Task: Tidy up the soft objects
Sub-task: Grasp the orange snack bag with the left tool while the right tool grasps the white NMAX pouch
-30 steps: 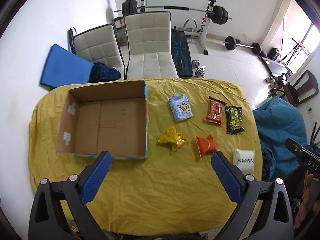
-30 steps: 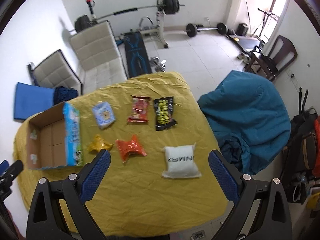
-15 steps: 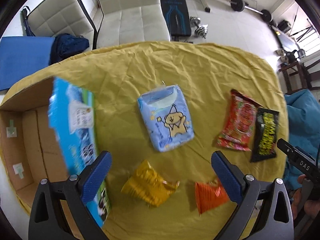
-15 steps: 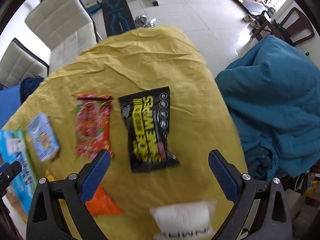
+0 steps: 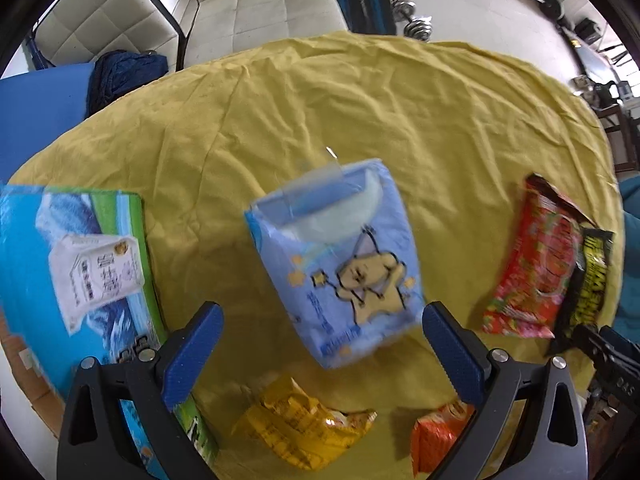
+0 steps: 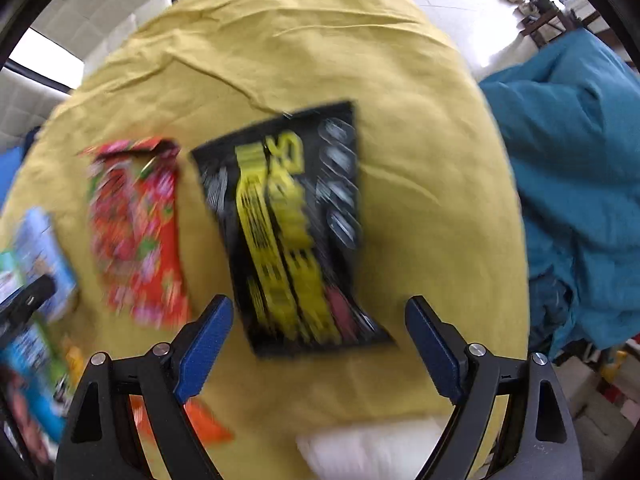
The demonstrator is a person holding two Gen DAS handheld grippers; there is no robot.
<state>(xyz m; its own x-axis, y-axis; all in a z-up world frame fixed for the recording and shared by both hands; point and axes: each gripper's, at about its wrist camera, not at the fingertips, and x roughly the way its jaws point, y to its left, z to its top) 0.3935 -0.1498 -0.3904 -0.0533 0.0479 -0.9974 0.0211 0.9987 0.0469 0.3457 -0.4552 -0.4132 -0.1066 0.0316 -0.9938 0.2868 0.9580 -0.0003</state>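
Left wrist view: our left gripper [image 5: 318, 334] hung wide open, empty, over the blue tissue pack [image 5: 340, 264] on the yellow cloth [image 5: 360, 100]. Our right gripper [image 6: 319, 334] hung equally wide, empty, above the black wipes packet [image 6: 288, 232].

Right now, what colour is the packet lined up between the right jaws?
Black packet with yellow lettering; clearest in the right wrist view.

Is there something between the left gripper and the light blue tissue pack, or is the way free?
Nothing visible blocks it. The left gripper is open, and the light blue tissue pack lies alone on the yellow cloth just ahead of its fingers.
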